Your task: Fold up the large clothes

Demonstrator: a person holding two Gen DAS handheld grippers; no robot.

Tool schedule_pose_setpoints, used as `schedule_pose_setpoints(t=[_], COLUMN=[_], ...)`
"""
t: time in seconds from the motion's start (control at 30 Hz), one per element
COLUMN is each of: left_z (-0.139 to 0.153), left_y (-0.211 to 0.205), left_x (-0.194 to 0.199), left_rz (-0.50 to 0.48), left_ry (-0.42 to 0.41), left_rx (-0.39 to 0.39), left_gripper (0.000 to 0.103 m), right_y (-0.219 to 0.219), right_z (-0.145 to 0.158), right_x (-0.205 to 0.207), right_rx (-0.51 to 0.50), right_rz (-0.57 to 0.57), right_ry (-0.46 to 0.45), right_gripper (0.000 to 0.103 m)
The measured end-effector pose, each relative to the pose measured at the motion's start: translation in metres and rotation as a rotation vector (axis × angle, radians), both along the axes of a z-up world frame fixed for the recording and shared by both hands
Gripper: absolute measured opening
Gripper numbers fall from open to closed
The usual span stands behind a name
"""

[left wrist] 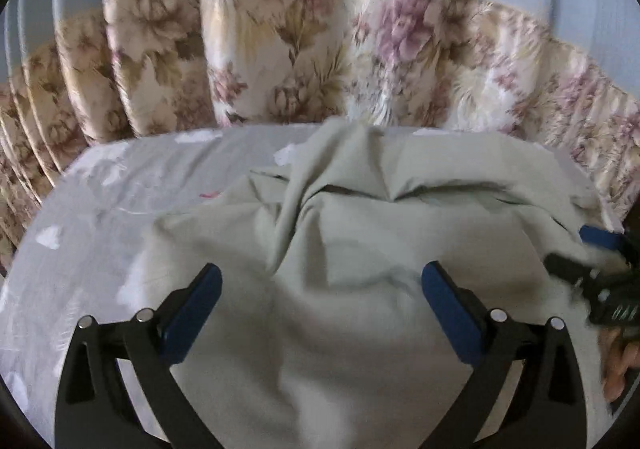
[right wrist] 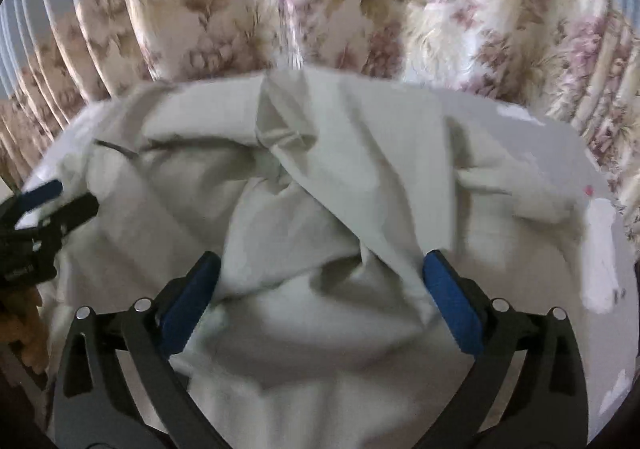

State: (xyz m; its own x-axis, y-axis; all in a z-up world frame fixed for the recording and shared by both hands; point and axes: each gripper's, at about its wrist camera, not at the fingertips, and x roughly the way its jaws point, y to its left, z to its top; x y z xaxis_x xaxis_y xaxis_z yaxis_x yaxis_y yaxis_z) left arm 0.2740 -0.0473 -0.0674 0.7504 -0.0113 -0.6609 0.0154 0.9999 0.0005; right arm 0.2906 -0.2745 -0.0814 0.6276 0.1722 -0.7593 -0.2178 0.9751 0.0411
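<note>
You are holding both grippers low over the garment [left wrist: 360, 249], each pointing forward toward the flowered curtain [left wrist: 300, 49] that hangs behind the surface. Your left gripper [left wrist: 322, 289] hovers above the near part of the cloth with its two blue-padded fingers [left wrist: 192, 313] spread wide; nothing is between them, and I cannot tell whether the pads touch the fabric below. Your right gripper [right wrist: 320, 281] is posed the same way, jaws spread wide over a bunched ridge of the cloth, with a fold edge lying just beside its right-hand pad; it pinches nothing. In the left wrist view the right gripper [left wrist: 596, 261] shows at the right edge, over the cloth's right border, with your fingers [left wrist: 616, 365] wrapped round its handle below. In the right wrist view the left gripper [right wrist: 40, 217] shows at the left edge, over the cloth's left border. The garment is a pale grey-green piece, crumpled, lying on a light grey sheet with white patches [left wrist: 100, 201] that covers the surface; it fills most of the space between your grippers and the curtain. Its far edge lies close below the curtain, and a raised ridge of folds runs from that edge back toward you. Its overall outline is too rumpled to tell a long axis. Both views are somewhat blurred.
</note>
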Motion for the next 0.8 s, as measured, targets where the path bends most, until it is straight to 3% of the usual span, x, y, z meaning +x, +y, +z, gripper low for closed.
schedule_pose_setpoints(t=[0.1,0.23,0.33,0.43,0.6,0.8], left_z=[0.019,0.026,0.009,-0.009,-0.019,-0.038], left_y=[0.017,0.055,0.079,0.092,0.08,0.06], left_x=[-0.058,-0.157,-0.216,-0.261,-0.31,-0.31], left_rz=[-0.016,-0.011,0.028,0.05,0.084,0.099], left_ry=[-0.03,-0.067,-0.096,-0.05,-0.037,0.038], left_rx=[-0.004,0.002,0.048,0.059,0.028,0.043], left_gripper=[0.1,0.1,0.1,0.1,0.1,0.1], right_y=[-0.021,-0.061,-0.09,-0.105,-0.103,-0.106], right_z=[0.034,0.053,0.046,0.028,0.019,0.012], right_x=[-0.065,-0.158,-0.227,-0.279,-0.324,-0.322], right_rx=[0.0,0.026,0.037,-0.014,-0.037,-0.057], right_rz=[0.017,-0.002,-0.03,-0.078,-0.067,-0.085], right_ry=[-0.087,-0.131,-0.185,-0.174,-0.183,-0.151], right_gripper=[0.1,0.1,0.1,0.1,0.1,0.1])
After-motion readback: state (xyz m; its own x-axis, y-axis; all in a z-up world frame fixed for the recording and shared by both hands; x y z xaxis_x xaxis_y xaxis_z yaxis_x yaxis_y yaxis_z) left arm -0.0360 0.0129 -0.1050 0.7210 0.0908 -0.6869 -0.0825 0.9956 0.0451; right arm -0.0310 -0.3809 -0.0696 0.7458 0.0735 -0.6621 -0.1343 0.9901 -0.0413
